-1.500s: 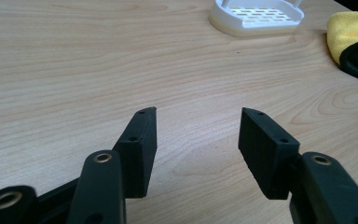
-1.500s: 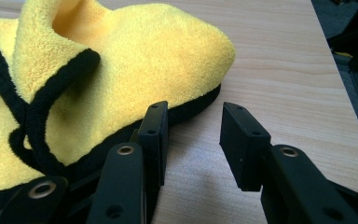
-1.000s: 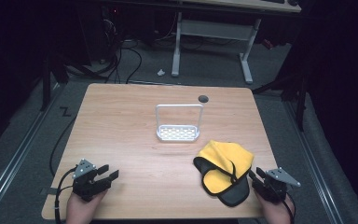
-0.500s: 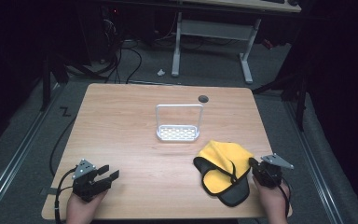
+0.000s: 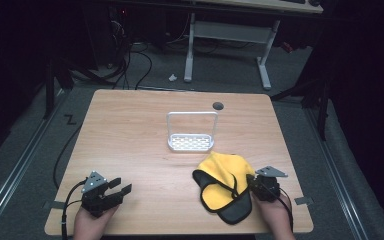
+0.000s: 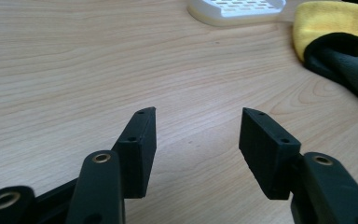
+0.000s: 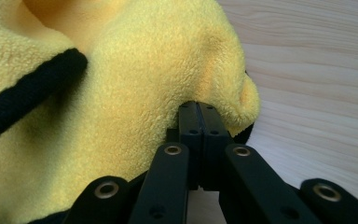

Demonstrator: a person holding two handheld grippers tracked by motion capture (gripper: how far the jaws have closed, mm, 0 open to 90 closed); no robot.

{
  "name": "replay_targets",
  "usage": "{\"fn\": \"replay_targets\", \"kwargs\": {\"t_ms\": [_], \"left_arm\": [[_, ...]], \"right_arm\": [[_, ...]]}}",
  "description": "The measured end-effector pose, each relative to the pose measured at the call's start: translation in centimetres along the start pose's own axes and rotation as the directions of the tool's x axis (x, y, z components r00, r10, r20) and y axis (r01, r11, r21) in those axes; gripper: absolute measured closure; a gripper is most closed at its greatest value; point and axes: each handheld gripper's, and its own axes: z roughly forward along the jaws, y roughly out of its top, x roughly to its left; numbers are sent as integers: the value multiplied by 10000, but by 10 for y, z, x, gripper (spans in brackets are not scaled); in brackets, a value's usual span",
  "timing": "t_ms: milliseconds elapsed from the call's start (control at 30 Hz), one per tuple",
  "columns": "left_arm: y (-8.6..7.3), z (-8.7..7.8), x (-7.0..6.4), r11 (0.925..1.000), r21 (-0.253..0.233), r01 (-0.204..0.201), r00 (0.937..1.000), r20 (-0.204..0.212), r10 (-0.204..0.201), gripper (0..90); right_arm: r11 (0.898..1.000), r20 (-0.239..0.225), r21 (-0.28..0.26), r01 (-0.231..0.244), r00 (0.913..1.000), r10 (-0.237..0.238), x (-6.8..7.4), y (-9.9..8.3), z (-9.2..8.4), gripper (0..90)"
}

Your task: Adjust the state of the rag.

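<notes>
Your right hand-held gripper [image 5: 252, 184] sits at the near right of the worktop [image 5: 130, 140], its jaws clenched tight on a fold of the yellow cloth [image 5: 225, 175]; in the right gripper view the two black jaws [image 7: 198, 121] meet flat against each other with the yellow fleece bunched over their tips, so the pinch takes only the cloth's edge; those jaws have just been closing, and the cloth is what lies between them. The cloth itself lies on the near right part of the worktop, yellow side up with a black trim and a darker underside turned out at its near end [image 5: 232, 212]; it lies just in front of the white rack [image 5: 191, 142], and from above I cannot tell whether the two touch. Your left hand-held gripper [image 5: 122, 186] rests at the near left corner, well apart from the cloth; its jaws stand released and wide, with bare wood between them in the left gripper view [image 6: 198, 135]; that view also shows the rack's perforated base [image 6: 237, 8] far ahead and the cloth's yellow and dark edge [image 6: 335, 37] off to its right. A small dark round hole [image 5: 218, 106] marks the far side of the worktop behind the rack.
</notes>
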Motion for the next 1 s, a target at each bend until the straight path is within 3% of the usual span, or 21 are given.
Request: {"fn": "replay_targets", "kwargs": {"t_ms": [200, 433, 633, 733, 833, 1000], "left_arm": [[0, 7, -12, 9993, 235, -304, 9993, 212, 299, 463], [0, 17, -29, 9976, 394, -576, 9965, 621, 551, 454], [7, 21, -61, 9909, 174, -1337, 9835, 1256, 1305, 413], [10, 23, -78, 9868, 69, -1615, 9741, 1614, 1583, 388], [13, 27, -90, 9835, -6, -1811, 9657, 1889, 1780, 367], [20, 37, -99, 9859, -31, -1676, 9615, 2203, 1641, 362]], "right_arm": [[9984, -746, 16, 570, 9956, -567, 38, 7, 7, 900], [9894, -1417, -41, 1453, 9793, -1444, 77, 14, 13, 900], [9760, -1697, -136, 2176, 9614, -2167, 104, 17, 16, 900], [9680, -1661, -211, 2501, 9539, -2501, 110, 17, 16, 900], [9688, -1725, -223, 2470, 9535, -2470, 109, 17, 16, 900], [9692, -1731, -288, 2447, 9537, -2460, 109, 16, 16, 900]]}}
